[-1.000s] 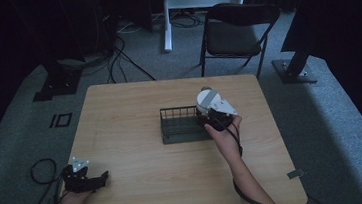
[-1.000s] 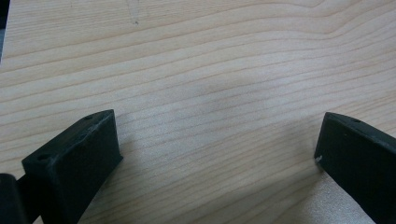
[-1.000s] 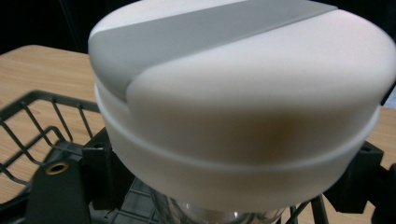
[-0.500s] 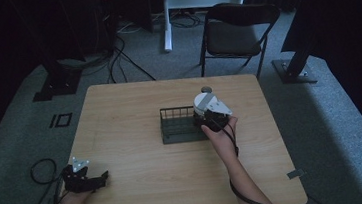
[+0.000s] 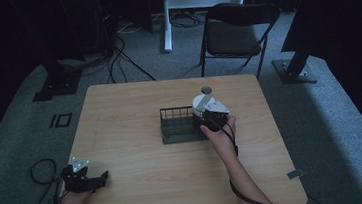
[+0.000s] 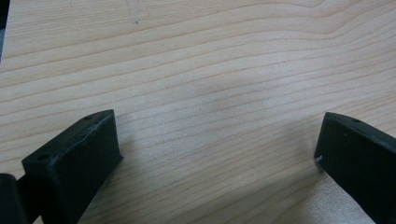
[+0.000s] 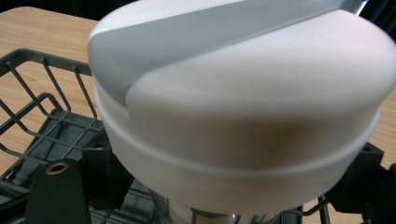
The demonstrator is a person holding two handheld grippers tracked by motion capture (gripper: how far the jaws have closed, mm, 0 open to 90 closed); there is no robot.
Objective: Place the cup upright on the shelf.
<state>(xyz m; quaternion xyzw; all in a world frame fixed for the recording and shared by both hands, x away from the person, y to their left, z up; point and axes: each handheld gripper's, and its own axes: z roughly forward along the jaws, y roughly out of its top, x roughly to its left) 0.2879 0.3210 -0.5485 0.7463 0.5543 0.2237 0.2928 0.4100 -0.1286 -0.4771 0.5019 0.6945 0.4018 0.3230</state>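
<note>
No legible text or labels, perhaps for the dimness.

White lid (image 7: 243, 107) with grey stripe, dark grey wire rack (image 5: 179, 127), light woodgrain table (image 5: 130, 117).

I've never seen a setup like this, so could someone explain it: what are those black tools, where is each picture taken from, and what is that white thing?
There is no machine here: a person sits at a wooden table and holds a hand tool with two jaws in each hand. The high view looks down from above. The other two pictures come from small cameras riding on the tools. The left gripper rests near the table's front left corner; its own view shows its jaws wide apart over bare wood. The right gripper holds a white lidded container at the right end of a dark wire rack in the middle of the table. A small dark round object lies just behind it.
</note>
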